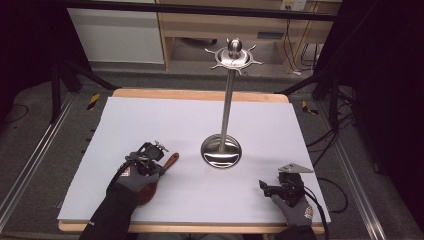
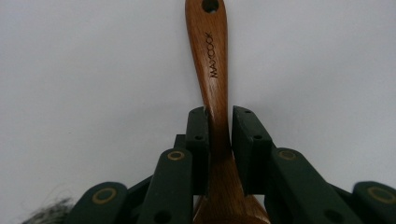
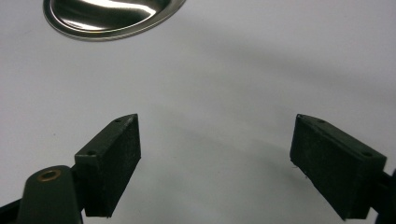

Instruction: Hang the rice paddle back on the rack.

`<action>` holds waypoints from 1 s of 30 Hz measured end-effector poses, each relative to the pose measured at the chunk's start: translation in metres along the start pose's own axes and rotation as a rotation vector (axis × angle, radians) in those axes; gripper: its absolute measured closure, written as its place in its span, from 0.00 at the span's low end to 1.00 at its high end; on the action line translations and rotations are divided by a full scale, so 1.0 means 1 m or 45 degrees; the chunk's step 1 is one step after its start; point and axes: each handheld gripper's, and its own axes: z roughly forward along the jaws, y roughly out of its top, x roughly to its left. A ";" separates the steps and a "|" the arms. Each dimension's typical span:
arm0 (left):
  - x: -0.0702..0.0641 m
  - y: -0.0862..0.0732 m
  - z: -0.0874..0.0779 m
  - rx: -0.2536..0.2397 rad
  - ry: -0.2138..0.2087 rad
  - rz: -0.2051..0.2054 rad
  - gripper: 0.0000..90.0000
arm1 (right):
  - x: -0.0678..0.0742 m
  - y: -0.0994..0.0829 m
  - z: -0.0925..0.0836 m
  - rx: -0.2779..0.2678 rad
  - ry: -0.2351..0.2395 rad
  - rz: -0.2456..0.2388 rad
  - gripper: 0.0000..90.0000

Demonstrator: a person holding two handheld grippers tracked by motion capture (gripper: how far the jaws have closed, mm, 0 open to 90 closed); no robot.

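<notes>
Gripping a stiff, light wooden spoon point(image 2: 215, 84) by its narrow neck at lower left, left gripper point(image 1: 156, 150) clamped; right gripper point(image 3: 233, 158) agape at lower right, near utensil stand point(image 1: 221, 151).

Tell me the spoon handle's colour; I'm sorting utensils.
Reddish-brown wood with dark lettering: the wooden spoon handle, best in the left gripper view.

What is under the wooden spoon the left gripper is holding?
Under the spoon lies the white sheet, bare around its handle. The left gripper fingers clamp the handle. In the high view the hand covers most of the bowl, so what lies beneath it is hidden.
</notes>
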 end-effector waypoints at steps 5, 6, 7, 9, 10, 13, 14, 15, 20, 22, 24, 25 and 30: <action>0.002 0.001 0.003 0.024 -0.012 0.002 0.83 | 0.000 0.000 0.000 0.008 0.000 0.008 0.19; 0.002 0.001 0.005 0.037 -0.012 0.006 0.83 | 0.000 0.000 0.001 0.007 0.000 0.006 0.19; 0.001 0.002 0.005 0.039 -0.008 0.009 0.83 | 0.000 0.000 0.001 0.007 0.001 0.003 0.19; 0.000 0.003 0.005 0.046 0.003 0.009 0.83 | 0.000 0.001 0.000 0.007 0.002 0.006 0.19; -0.002 0.003 0.006 0.049 0.002 -0.004 0.83 | 0.000 0.001 0.000 0.007 0.001 0.006 0.19; -0.002 0.004 0.006 0.063 0.009 -0.004 0.83 | 0.000 0.001 0.001 0.011 0.006 0.007 0.19; -0.001 0.004 0.006 0.065 0.006 -0.012 0.83 | 0.000 0.001 0.001 0.012 0.005 0.007 0.19; 0.000 0.005 0.006 0.068 0.002 -0.016 0.83 | 0.000 0.001 0.001 0.012 0.005 0.008 0.19; -0.001 0.007 0.006 0.084 0.008 -0.017 0.85 | 0.000 0.001 0.000 0.011 0.000 0.006 0.19; -0.002 0.007 0.007 0.090 0.010 -0.023 0.86 | 0.000 0.001 0.000 0.013 0.004 0.008 0.19; -0.002 0.008 0.007 0.098 0.006 -0.026 0.87 | 0.000 0.001 0.000 0.015 0.009 0.009 0.19; -0.002 0.008 0.007 0.098 0.008 -0.022 0.87 | 0.000 0.002 0.000 0.017 0.010 0.009 0.19; -0.002 0.007 0.006 0.086 0.005 -0.018 0.87 | -0.001 0.001 0.001 0.020 0.009 0.006 0.19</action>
